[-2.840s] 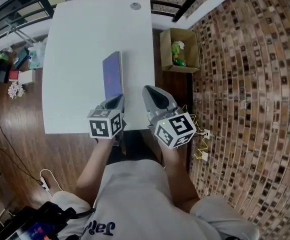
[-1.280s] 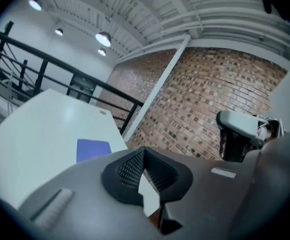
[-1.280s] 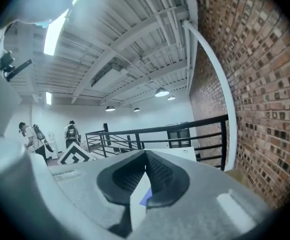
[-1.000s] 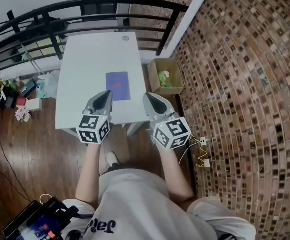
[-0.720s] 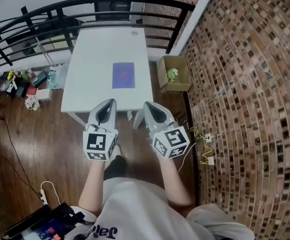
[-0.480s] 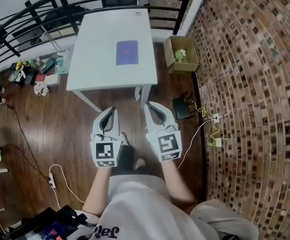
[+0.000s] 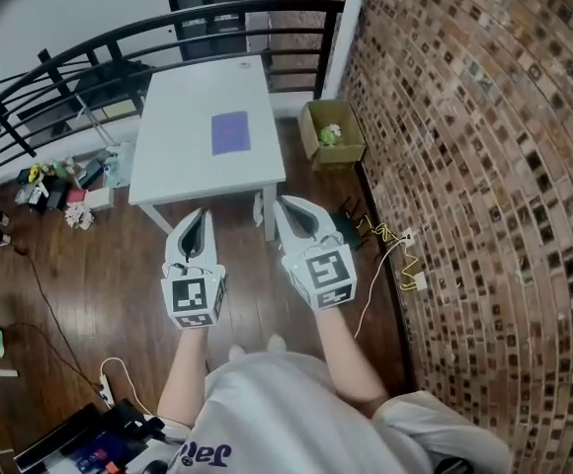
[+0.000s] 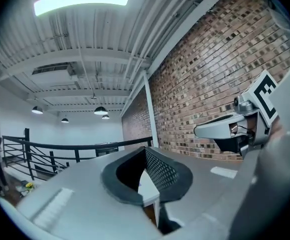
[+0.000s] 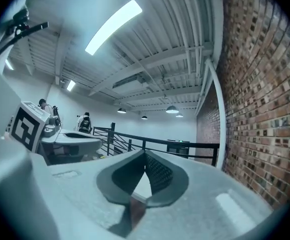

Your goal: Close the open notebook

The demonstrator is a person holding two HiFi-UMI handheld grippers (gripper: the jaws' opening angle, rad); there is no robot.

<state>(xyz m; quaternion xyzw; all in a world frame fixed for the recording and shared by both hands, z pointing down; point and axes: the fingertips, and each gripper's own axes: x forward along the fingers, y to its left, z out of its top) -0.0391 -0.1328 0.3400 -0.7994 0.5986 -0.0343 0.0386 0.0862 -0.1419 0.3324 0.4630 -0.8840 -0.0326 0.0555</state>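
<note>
both grippers level over the wooden floor (image 7: 89,265), on the near side of the white table (image 7: 183,161), clear of its edge and side by side. left gripper (image 7: 201,217): we see its jaws closed tip to tip, nothing between them. right gripper (image 7: 285,208): jaws likewise pressed together, empty. purple notebook (image 7: 230,132) lies flat on the table, a little right of the table's middle, cover up, no pages showing; neither gripper touches it. open cardboard box (image 7: 333,136) on the floor just right of the table, something green and yellow inside. black railing (image 7: 119,42) runs behind the table's far edge. brick wall (image 7: 464,166) right of the table, past the box. we note small clutter (image 7: 54,181) on the floor left of the table.
</note>
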